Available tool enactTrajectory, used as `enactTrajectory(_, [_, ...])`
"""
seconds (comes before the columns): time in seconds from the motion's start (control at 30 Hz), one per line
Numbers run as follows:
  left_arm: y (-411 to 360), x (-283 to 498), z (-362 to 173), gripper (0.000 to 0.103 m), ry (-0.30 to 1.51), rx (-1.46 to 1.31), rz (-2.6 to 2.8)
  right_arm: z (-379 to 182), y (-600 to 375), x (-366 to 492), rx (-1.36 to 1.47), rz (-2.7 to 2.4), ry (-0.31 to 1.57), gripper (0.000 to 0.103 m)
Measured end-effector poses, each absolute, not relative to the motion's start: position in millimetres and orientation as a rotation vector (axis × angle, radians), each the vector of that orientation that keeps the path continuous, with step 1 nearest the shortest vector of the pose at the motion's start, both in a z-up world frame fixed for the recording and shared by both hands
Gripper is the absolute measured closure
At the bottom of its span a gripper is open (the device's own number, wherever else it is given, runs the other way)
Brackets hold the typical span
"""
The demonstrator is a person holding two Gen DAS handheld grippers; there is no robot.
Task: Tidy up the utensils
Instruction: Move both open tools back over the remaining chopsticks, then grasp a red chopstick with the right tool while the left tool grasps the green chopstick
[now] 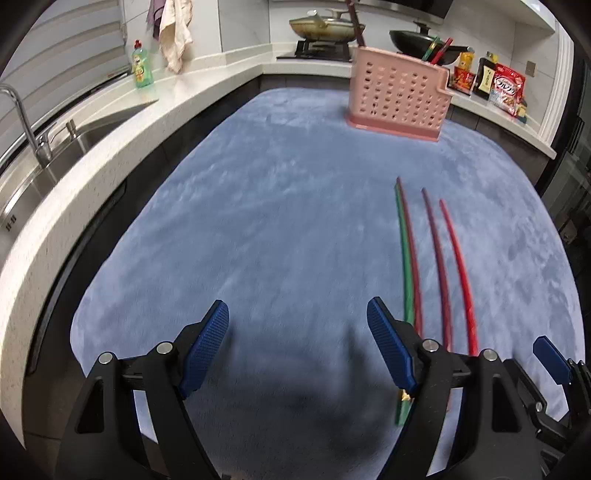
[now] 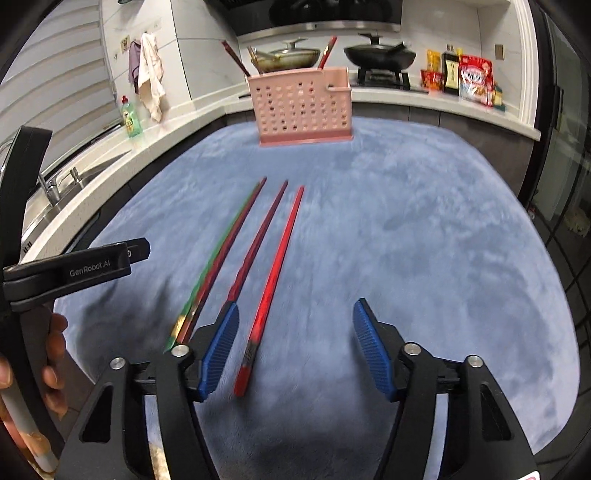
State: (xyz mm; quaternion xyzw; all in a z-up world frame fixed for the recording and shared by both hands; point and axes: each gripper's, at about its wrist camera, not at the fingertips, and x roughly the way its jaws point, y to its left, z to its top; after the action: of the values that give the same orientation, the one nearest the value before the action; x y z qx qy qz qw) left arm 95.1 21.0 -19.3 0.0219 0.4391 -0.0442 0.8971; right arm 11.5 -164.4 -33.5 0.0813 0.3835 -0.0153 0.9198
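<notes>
Several chopsticks lie side by side on the blue mat [image 1: 277,221]: a green one [image 1: 404,258], a dark red one [image 1: 413,266], a maroon one [image 1: 439,266] and a bright red one [image 1: 460,266]. They also show in the right wrist view, green [image 2: 210,266], maroon [image 2: 255,247], bright red [image 2: 277,269]. A pink perforated utensil holder [image 1: 399,99] stands at the mat's far end [image 2: 301,110] with a few chopsticks in it. My left gripper [image 1: 297,332] is open and empty, left of the chopsticks. My right gripper [image 2: 293,332] is open, the bright red chopstick's near end between its fingers, not gripped.
A white counter [image 1: 110,122] wraps around the mat, with a sink and tap [image 1: 22,122] at left and a green soap bottle [image 1: 142,68]. Pans sit on the stove [image 1: 325,27] behind the holder. Food packets [image 1: 506,88] stand at the far right.
</notes>
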Motion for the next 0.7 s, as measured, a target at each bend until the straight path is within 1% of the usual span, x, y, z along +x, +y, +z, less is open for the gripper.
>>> enactTrajectory(0.07, [23,93,-24,0.029,0.924,0.046,-0.090,-39,-163,12,0.175,-0.025,0.805,0.047])
enactTrajectory(0.13, [26,90,-28,0.029,0.935,0.049,-0.089,-44,-159,12,0.171,-0.018,0.816,0.053])
enactTrajectory(0.2, [28,87,-31,0.029,0.943,0.051,-0.086,-48,-155,13,0.164,-0.009,0.825,0.056])
enactTrajectory(0.27, [30,85,-32,0.029,0.947,0.046,-0.087,-52,-150,13,0.149,-0.003,0.836,0.063])
enactTrajectory(0.3, [30,85,-32,0.029,0.949,0.047,-0.089,-55,-147,14,0.144,0.001,0.845,0.068])
enactTrajectory(0.4, [29,82,-32,0.029,0.947,0.051,-0.106,-58,-146,13,0.132,-0.001,0.844,0.073])
enactTrajectory(0.47, [27,79,-31,0.029,0.944,0.050,-0.120,-58,-148,13,0.125,-0.015,0.841,0.082])
enactTrajectory(0.5, [26,78,-31,0.029,0.944,0.049,-0.127,-58,-150,13,0.127,-0.033,0.843,0.091])
enactTrajectory(0.53, [25,76,-31,0.029,0.944,0.047,-0.139,-59,-154,14,0.136,-0.044,0.845,0.096])
enactTrajectory(0.7, [15,66,-29,0.029,0.939,0.056,-0.190,-59,-171,13,0.203,-0.070,0.847,0.096])
